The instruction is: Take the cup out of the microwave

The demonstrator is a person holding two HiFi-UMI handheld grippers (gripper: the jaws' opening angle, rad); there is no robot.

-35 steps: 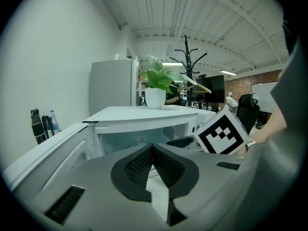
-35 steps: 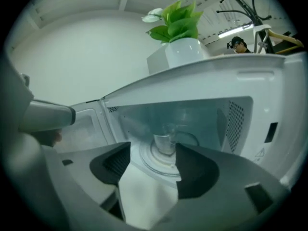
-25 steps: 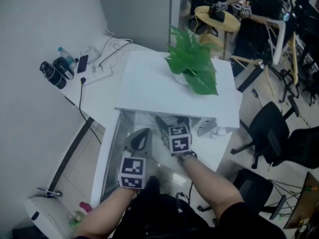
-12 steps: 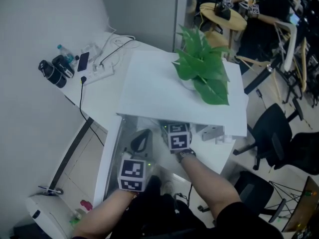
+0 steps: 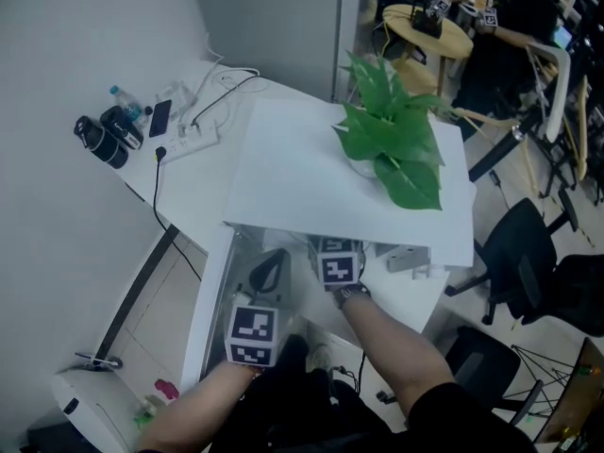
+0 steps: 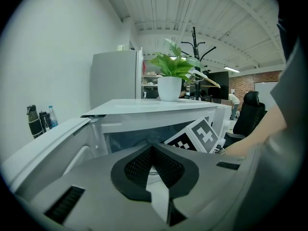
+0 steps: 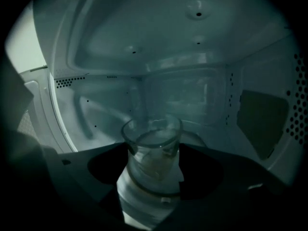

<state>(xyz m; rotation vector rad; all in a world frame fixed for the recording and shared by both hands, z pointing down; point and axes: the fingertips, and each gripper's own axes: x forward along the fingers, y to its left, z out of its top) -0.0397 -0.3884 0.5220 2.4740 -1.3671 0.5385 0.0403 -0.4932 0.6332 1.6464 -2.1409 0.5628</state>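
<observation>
A clear glass cup stands inside the open white microwave. My right gripper reaches into the cavity with the cup between its dark pads. Its jaws are closing, and I cannot see them pressing on the glass. In the head view only its marker cube shows under the microwave's top edge. My left gripper hovers outside in front of the opening, shut and empty, with its tips meeting. The right gripper's marker cube shows just past it.
The microwave door hangs open at the left. A potted green plant sits on the microwave's top. A power strip with cables and bottles lie on the table's left. Office chairs stand at the right.
My right gripper has gone deeper into the microwave, and its jaws are now hidden under the top edge in the head view. The left gripper has edged slightly forward and down.
</observation>
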